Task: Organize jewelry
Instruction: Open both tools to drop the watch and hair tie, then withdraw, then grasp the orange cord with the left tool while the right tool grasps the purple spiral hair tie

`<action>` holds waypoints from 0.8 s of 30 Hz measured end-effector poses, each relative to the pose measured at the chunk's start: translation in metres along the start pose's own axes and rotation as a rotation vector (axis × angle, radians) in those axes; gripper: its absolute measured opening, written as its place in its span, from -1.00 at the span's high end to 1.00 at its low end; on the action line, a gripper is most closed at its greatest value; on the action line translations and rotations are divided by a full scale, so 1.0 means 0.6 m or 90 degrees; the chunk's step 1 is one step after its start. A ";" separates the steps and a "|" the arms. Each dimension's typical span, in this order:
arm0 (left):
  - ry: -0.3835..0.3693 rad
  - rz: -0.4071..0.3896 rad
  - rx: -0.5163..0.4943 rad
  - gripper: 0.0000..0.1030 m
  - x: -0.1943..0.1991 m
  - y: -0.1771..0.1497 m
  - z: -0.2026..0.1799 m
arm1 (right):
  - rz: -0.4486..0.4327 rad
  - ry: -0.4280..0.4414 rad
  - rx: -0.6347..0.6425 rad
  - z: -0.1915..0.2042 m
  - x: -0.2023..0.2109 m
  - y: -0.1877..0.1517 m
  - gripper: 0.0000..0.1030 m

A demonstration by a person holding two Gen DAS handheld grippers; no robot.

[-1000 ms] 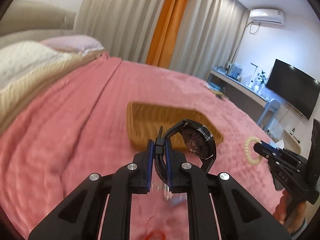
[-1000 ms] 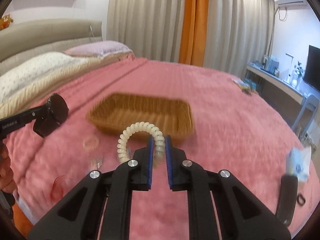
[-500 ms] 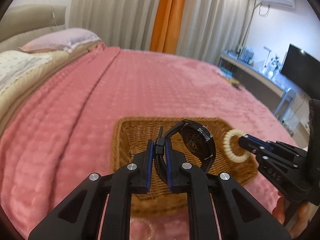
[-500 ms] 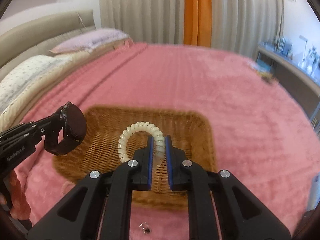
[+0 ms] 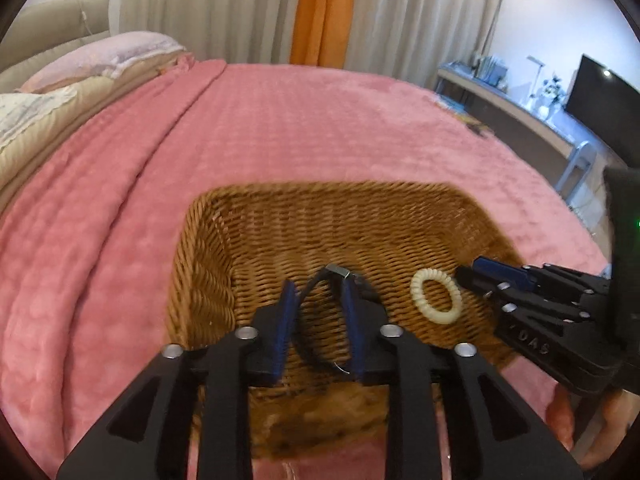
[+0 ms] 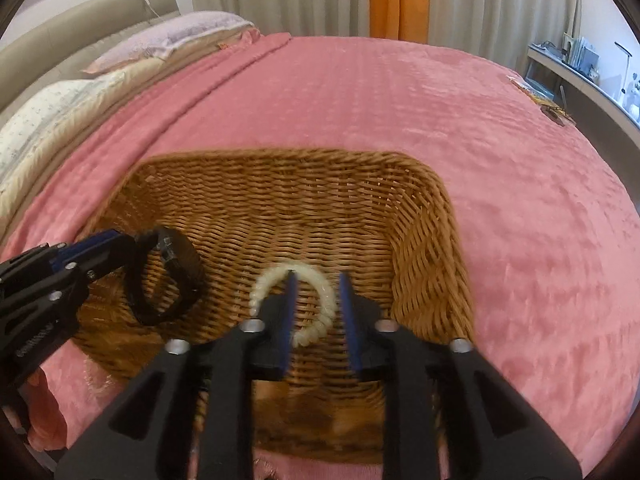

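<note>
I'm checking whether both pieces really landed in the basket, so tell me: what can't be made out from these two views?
- Watch face: in the left wrist view the left gripper fingers cover most of it; only the band and buckle show.
- Whether the coil bracelet rests on the basket floor or still hangs: blurred in the right wrist view, partly behind the right gripper.
- The basket's near rim: hidden by gripper bodies in both views.
</note>
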State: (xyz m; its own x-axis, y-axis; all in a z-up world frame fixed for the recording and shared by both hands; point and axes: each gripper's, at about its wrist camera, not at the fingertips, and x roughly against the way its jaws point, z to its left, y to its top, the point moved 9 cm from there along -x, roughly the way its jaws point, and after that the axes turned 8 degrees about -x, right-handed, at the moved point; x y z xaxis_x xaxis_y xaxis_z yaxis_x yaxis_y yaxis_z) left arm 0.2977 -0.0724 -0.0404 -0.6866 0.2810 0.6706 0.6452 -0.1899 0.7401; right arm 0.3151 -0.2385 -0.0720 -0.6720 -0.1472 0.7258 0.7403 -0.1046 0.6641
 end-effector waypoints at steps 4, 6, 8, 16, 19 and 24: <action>-0.024 -0.051 0.004 0.21 0.079 0.008 -0.007 | -0.040 0.019 0.006 0.009 0.071 -0.007 0.06; -0.029 -0.073 0.009 0.18 0.119 0.009 -0.006 | -0.063 0.028 0.007 0.013 0.115 -0.015 0.06; -0.033 -0.104 0.016 0.16 0.177 0.004 -0.007 | -0.097 0.036 0.012 0.021 0.170 -0.026 0.06; -0.043 -0.169 0.034 0.14 0.346 -0.084 -0.023 | -0.170 0.047 0.030 0.051 0.304 -0.139 0.06; -0.048 -0.162 0.044 0.14 0.367 -0.135 -0.029 | -0.169 0.041 0.041 0.058 0.314 -0.200 0.06; -0.054 -0.131 0.057 0.14 0.360 -0.217 -0.029 | -0.139 0.048 0.041 0.069 0.302 -0.277 0.06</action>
State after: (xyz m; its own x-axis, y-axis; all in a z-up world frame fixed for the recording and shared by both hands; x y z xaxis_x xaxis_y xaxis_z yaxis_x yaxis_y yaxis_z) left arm 0.0597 -0.0032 0.0086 -0.7782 0.3839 0.4971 0.5250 -0.0368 0.8503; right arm 0.0694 -0.2073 -0.0436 -0.8105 -0.2007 0.5502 0.5732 -0.0786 0.8156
